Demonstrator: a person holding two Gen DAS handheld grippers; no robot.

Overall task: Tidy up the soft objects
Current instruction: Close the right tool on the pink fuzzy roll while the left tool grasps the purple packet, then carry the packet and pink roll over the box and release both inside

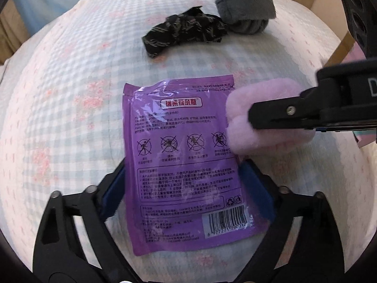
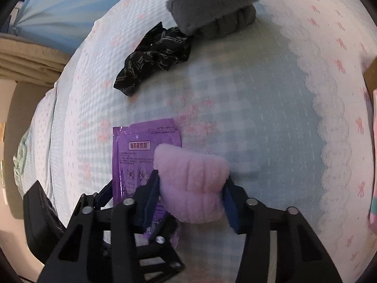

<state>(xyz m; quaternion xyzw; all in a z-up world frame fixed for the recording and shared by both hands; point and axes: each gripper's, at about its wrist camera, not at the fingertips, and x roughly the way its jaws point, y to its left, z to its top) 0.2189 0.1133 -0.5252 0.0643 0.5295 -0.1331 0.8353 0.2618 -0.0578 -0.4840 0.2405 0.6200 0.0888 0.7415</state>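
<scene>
Your left gripper (image 1: pixel 183 181) has its blue-padded jaws set either side of the purple packet (image 1: pixel 181 155), one pad at each long edge of the lower half. Whether those pads are actually pinching the packet or only flanking it, you cannot tell from either view. The packet lies flat on the quilted bed cover (image 1: pixel 70 118), printed side up, with the barcode at the end nearest your left gripper.

Your right gripper (image 2: pixel 192 195) is clamped on the pink fluffy bundle (image 2: pixel 193 188) — the fleece bulges out between and beyond both blue pads, so the grip is firm. In the left wrist view that same pink bundle (image 1: pixel 256 118) sits at the packet's right edge, overlapping its upper right part, with the black finger (image 1: pixel 282 115) of your right gripper crossing over it from the right. Whether the bundle touches the packet or hangs just above it is not clear.

Past the packet's far end, well apart from it, lies a crumpled black cloth (image 1: pixel 186 30) with pale lettering. Touching the cloth on its right side is a rolled grey fleece bundle (image 1: pixel 245 11), which sits farthest from the packet. Both rest on the bed cover.

In the right wrist view the packet (image 2: pixel 139 151) shows to the left of the pink bundle, partly hidden behind your right gripper's left finger, and the black cloth (image 2: pixel 155 56) and grey bundle (image 2: pixel 212 7) lie beyond it — the cover's scalloped lace band (image 2: pixel 329 141) runs down the far right of the packet
</scene>
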